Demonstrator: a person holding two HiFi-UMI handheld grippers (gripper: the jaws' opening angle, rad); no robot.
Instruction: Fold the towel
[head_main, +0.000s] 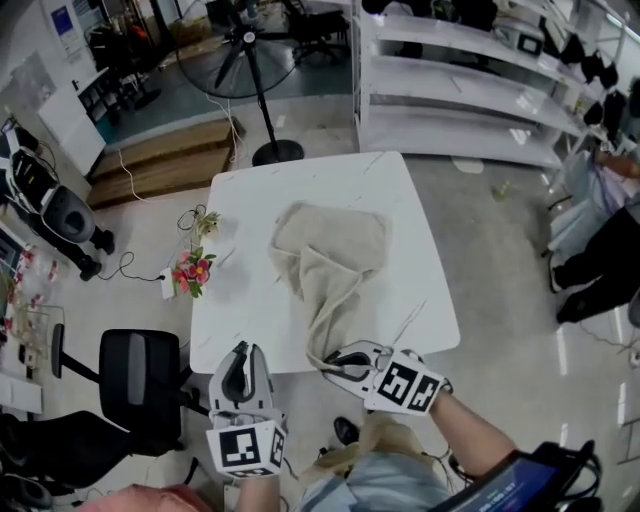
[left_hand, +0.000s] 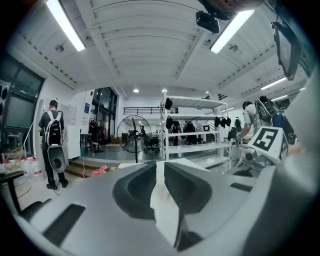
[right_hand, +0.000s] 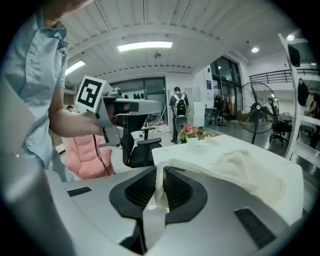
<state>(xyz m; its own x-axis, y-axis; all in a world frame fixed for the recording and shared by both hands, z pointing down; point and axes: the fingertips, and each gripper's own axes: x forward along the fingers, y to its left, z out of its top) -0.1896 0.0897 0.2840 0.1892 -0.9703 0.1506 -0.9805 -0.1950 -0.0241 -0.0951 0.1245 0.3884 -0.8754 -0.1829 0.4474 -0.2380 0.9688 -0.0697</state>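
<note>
1. At the bottom of the head view, left of centre, the left gripper (head_main: 240, 352) points at the near edge of the table (head_main: 250, 215). Its jaws are drawn almost together, leaving only a thin slit.
2. Just to its right, the right gripper (head_main: 332, 361) pinches one corner of the towel (head_main: 330, 250) at the table's near edge. The right gripper view shows cloth squeezed between the ribbed pads (right_hand: 174, 189).
3. From that corner the beige towel runs up the frame as a narrow stretched strip. It widens into a rumpled heap at the middle of the white table.
4. Pink flowers (head_main: 192, 270) lie at the table's left edge, with a black chair (head_main: 140, 375) on the floor below them.
5. Beyond the table, a standing fan (head_main: 255, 60) is at the top centre and white shelves (head_main: 460, 90) at the upper right.
</note>
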